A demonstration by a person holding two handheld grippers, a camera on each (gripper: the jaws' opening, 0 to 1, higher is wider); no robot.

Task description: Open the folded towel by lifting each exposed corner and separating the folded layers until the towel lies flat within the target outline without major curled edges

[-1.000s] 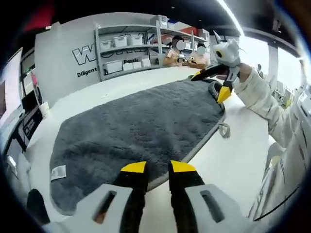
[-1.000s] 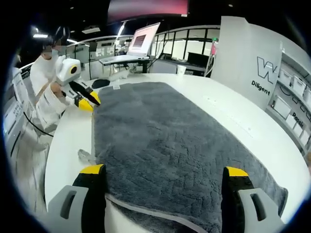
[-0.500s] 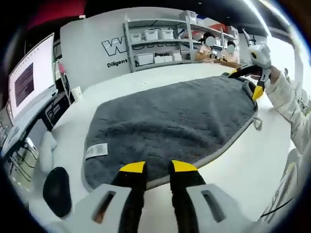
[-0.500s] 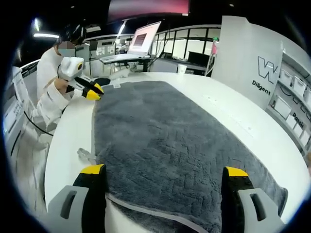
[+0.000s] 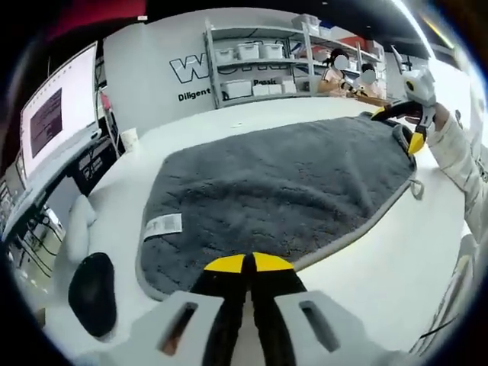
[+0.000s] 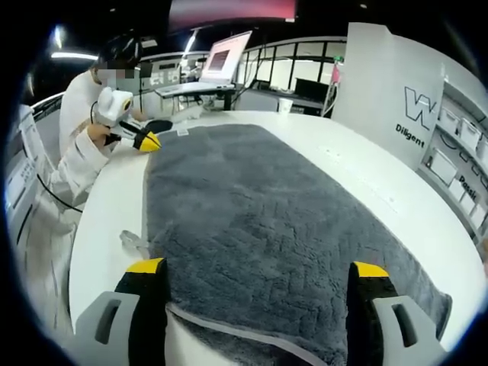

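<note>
Towel point(image 5: 282, 191) was spread across the middle of the white tabletop point(image 5: 366, 267), grey pile up, looking like a single layer with one long hem near the tabletop's front edge.

Left hand-held gripper point(image 5: 248, 263): yellow tips pressed together at the near hem; cannot tell whether any fabric was caught between them. In the right gripper view it sat at the towel's far corner point(image 6: 145, 139), tips closed.

Right hand-held gripper point(image 6: 255, 268): jaws spread wide, straddling the near hem, holding nothing. In the left gripper view it hovered at the opposite end point(image 5: 414, 139).

White tag point(image 5: 163, 225) lay flat near the left-end hem. Hanging loop point(image 5: 415, 188) stuck out past the hem onto the bare tabletop.

Progress, as a judgement: unfolding looked essentially done, no stacked layers visible. Small bunch or curl at the right-end corner point(image 5: 400, 136) looked unsettled. No target outline was discernible, so placement could not be checked. Remaining: smooth that corner, confirm edges flat.
</note>
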